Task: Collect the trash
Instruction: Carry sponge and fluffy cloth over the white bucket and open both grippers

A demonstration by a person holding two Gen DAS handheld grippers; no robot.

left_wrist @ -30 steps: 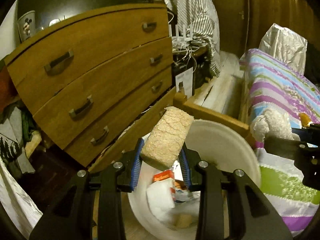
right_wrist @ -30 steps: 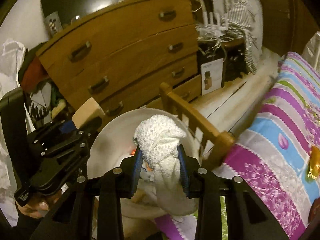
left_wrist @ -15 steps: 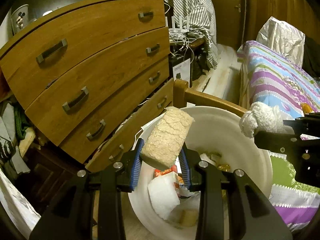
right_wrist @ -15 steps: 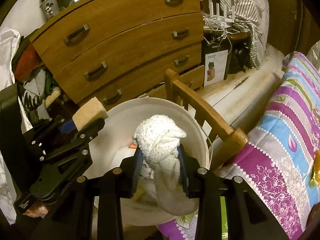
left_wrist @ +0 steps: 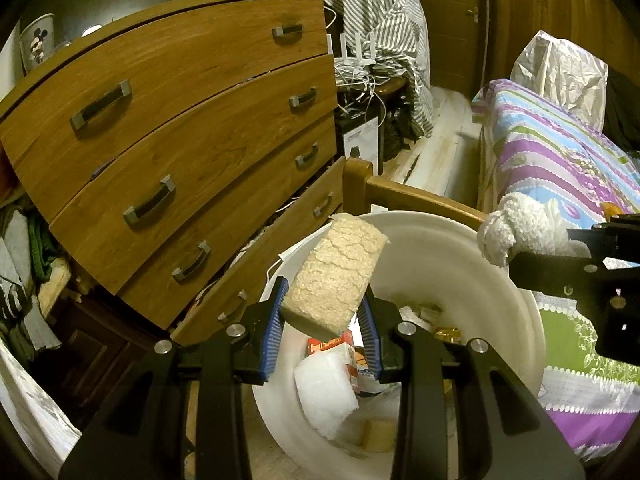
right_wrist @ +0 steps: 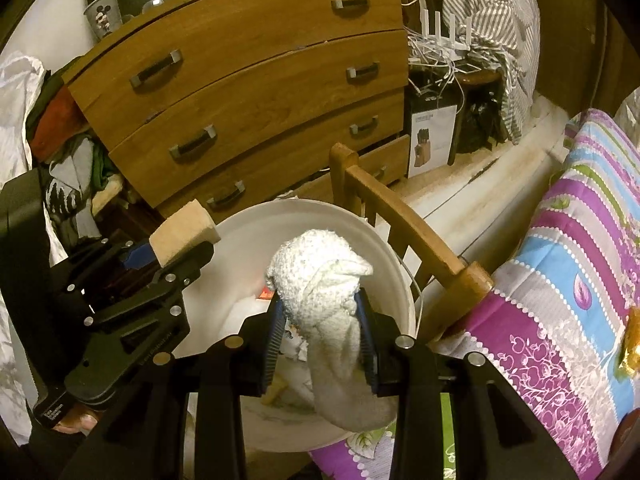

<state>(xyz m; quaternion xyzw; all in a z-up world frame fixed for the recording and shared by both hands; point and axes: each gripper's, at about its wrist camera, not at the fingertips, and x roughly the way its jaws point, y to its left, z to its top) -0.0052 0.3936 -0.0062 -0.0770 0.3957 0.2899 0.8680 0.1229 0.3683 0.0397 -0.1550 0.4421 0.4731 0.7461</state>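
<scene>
Gripping a tan sponge (left_wrist: 336,272), the left gripper (left_wrist: 322,320) has its jaws closed on it above the white bin (left_wrist: 460,264), with a white foam block (left_wrist: 324,396), a red carton (left_wrist: 328,346) and scraps already inside. Right gripper (right_wrist: 320,332) jaws are clamped on a white towel (right_wrist: 320,280), also over the bin. Bin sits between the dresser (left_wrist: 180,140) and the bed (left_wrist: 560,168), next to a wooden rail (right_wrist: 400,216).

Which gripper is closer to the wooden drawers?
Left. The left gripper, holding a sponge, is on the side of the bucket by the drawers; the right gripper is on the bed side.
</scene>
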